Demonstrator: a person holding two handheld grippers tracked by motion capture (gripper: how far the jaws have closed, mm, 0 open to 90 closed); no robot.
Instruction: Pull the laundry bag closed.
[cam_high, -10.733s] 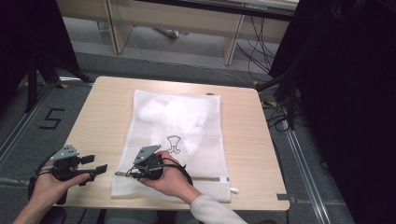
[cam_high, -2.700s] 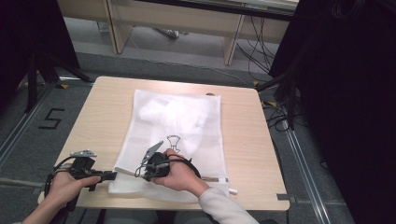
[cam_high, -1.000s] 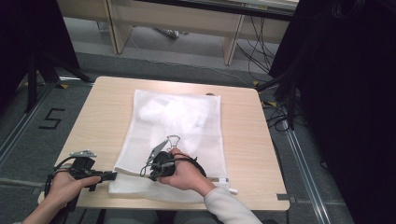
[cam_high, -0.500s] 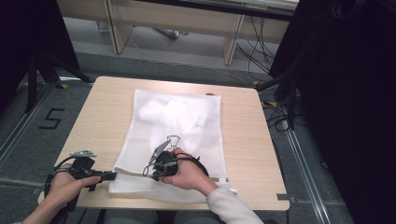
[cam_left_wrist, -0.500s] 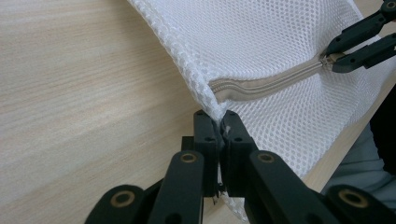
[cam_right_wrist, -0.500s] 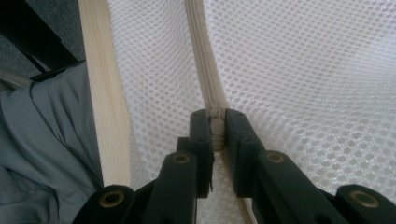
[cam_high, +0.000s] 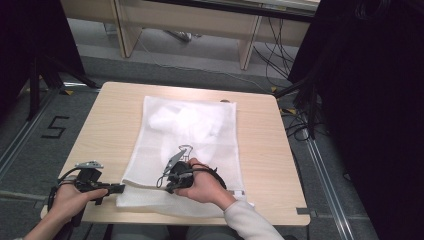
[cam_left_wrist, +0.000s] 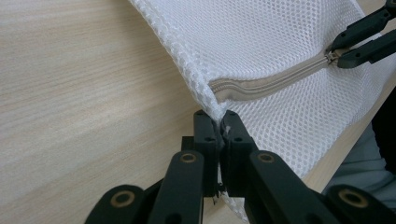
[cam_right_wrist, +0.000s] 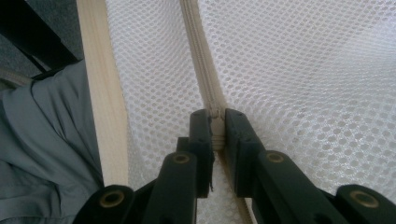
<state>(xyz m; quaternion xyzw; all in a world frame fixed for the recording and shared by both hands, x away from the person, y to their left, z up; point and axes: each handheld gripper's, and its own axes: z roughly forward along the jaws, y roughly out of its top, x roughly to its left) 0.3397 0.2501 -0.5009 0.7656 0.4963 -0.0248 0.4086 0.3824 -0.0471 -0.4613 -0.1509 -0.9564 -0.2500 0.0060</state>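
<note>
White mesh laundry bag (cam_high: 187, 150), flat on the wooden surface (cam_high: 105, 125), with a soft white item bundled inside at the far end from both of your grippers.

Zipper (cam_left_wrist: 271, 81), beige, along the bag's near edge. Its teeth look meshed on the stretch between your two grippers; judged from that, the zipping is well underway, but how much of the run past the right gripper is left to close cannot be told.

Left gripper (cam_left_wrist: 219, 122): clamped tight on the bag's near corner, mesh pinched between its jaws, with the zipper's end just beyond the tips. It anchors the bag for you.

Right gripper (cam_right_wrist: 215, 122): closed on the zipper slider (cam_right_wrist: 215, 126), with the closed tape running straight ahead of the tips.

Slider position: along the near edge, a fair way off from your left gripper.
</note>
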